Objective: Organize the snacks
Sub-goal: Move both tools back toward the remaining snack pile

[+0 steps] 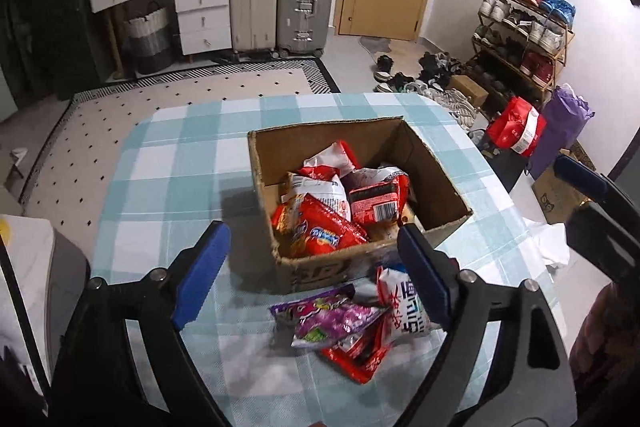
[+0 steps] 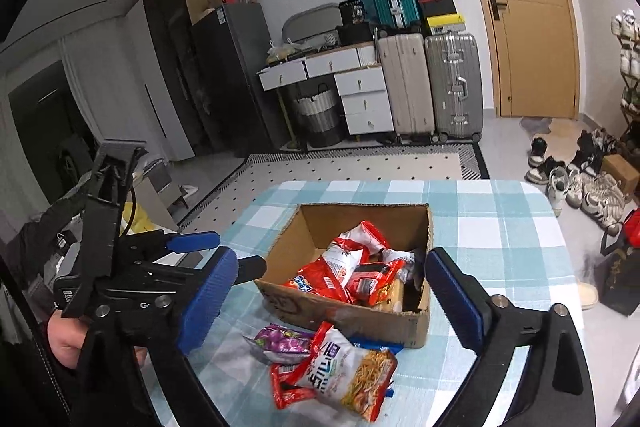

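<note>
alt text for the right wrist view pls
An open right gripper hangs empty over a checked table, where a cardboard box holds snack packets and a few packets lie in front. The left gripper is at left.

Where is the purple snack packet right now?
The purple snack packet lies on the checked tablecloth, outside the cardboard box, beside the noodle packet.

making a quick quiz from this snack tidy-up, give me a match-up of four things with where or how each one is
Things:
1. purple packet
2. cardboard box
3. left claw
4. noodle packet

States:
A. open, holding nothing
B. on the tablecloth, partly over a red packet
C. holds red snack bags
D. on the tablecloth in front of the box, beside the noodle packet

Pairs: 1-D, 2-C, 3-A, 4-B
</note>
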A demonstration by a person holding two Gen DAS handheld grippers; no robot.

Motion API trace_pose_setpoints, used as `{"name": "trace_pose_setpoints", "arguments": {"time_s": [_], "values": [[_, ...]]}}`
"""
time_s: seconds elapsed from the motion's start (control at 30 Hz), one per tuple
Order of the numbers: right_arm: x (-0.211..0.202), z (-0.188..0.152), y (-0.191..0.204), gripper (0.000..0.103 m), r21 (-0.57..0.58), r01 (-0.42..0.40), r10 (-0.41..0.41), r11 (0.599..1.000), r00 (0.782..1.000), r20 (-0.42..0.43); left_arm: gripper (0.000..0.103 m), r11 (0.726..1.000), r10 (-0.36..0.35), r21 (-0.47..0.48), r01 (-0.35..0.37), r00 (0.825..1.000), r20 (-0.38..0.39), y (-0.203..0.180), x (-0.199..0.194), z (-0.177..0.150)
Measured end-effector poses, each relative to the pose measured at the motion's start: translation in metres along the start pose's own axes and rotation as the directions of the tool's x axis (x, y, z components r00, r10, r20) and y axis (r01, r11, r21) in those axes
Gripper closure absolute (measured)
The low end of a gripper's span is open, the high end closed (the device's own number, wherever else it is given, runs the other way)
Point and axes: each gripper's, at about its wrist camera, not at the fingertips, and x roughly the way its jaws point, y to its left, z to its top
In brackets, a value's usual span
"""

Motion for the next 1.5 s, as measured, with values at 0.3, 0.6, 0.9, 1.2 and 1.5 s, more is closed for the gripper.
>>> {"name": "trace_pose_setpoints", "arguments": {"time_s": [0.3,0.6,0.9,1.2,1.5], "values": [[-0.027,-0.019,0.025,0.003,-0.025,0.002,-0.002,1.000,1.000,0.000,0.005,1.000,0.002,0.003,-0.002,0.999,0.039,-0.003,-0.036,-0.026],[-0.052,-0.041,0.045,0.002,-0.055,0.011,-0.010,0.998,1.000,0.015,0.001,1.000,-0.004,-0.008,0.005,0.996,0.094,-0.007,-0.068,-0.058],[-0.060,-0.069,0.049,0.001,-0.051,0.025,-0.025,0.998,1.000,0.008,0.001,1.000,-0.001,-0.029,0.005,0.990,0.138,-0.005,-0.077,-0.094],[-0.056,-0.105,0.048,0.001,-0.032,0.040,-0.041,0.999,0.999,-0.007,0.001,0.998,0.000,-0.069,0.009,0.992,0.127,-0.004,-0.059,-0.128],[-0.037,-0.123,0.031,0.002,0.026,0.034,-0.033,0.999,0.999,-0.040,0.001,0.991,0.011,-0.133,0.004,0.994,0.105,0.018,-0.028,-0.149]]}}
